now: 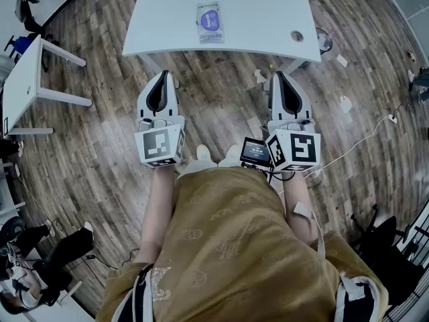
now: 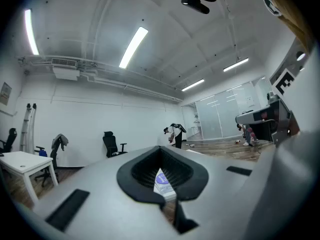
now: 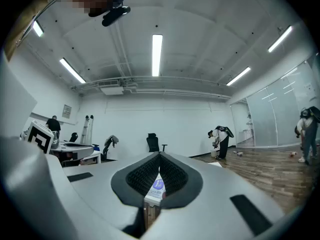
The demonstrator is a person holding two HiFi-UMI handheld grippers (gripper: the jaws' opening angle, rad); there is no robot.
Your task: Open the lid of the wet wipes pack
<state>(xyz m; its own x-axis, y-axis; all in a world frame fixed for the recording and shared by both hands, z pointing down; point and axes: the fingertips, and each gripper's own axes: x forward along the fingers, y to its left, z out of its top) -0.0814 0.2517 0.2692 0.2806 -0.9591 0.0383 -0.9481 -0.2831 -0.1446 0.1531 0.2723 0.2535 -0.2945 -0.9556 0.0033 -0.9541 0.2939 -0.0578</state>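
The wet wipes pack (image 1: 210,23) lies flat on the white table (image 1: 268,5), near its front edge. The left gripper (image 1: 163,74) and right gripper (image 1: 278,74) hang over the wood floor (image 1: 221,99), well apart from the pack. Both have their jaws pressed together, holding nothing.

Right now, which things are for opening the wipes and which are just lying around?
For the job: wet wipes pack on the big white table; left gripper and right gripper, both shut, holding nothing.

Just lying about: small side table; white cable and white scraps on the floor.
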